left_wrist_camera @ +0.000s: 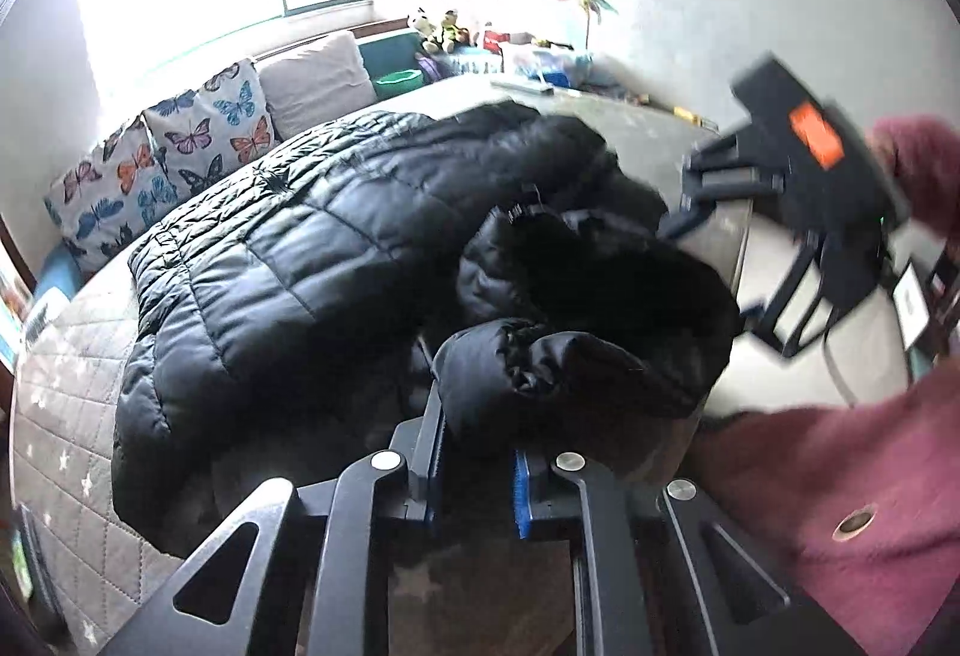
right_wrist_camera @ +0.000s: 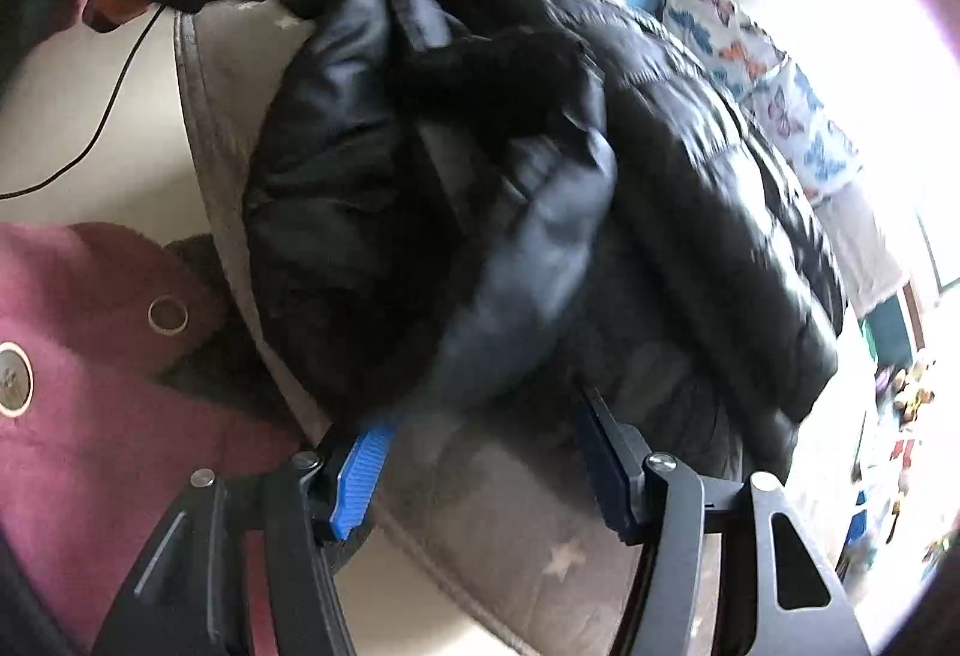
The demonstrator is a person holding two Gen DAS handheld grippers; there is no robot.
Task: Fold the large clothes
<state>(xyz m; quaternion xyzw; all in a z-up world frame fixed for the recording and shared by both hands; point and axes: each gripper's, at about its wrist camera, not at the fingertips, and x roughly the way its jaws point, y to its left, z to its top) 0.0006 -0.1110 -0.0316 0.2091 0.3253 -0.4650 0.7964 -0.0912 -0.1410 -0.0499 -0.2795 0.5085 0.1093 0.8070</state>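
I have a black puffer jacket (left_wrist_camera: 312, 260) lying on the bed (left_wrist_camera: 72, 416), spread across most of the middle of the left wrist view, its quilted body toward the upper left and a bunched heap of sleeve and collar toward the lower right, near the bed's edge.

My left tool (left_wrist_camera: 480, 470) sits at the bottom centre of that view with its blue pads drawn close together, clamped on a puffy roll of the jacket, which looks like a sleeve end or cuff. My right tool (right_wrist_camera: 480, 470) fills the bottom of the right wrist view with its pads standing well apart; the rumpled edge of the jacket lies just above and between them, but nothing is pinched there. In the left wrist view the same tool shows blurred at the upper right, held by an arm in a maroon sleeve (left_wrist_camera: 840, 476).

As for progress, I judge the fold to be barely started. The jacket is roughly laid out but not flat: one side is piled on itself and no neat crease shows anywhere. What remains is nearly everything: straightening the heap, bringing the sleeves across the body, then folding the body over. Butterfly pillows (left_wrist_camera: 180, 140) line the far side of the bed, clear of the work.
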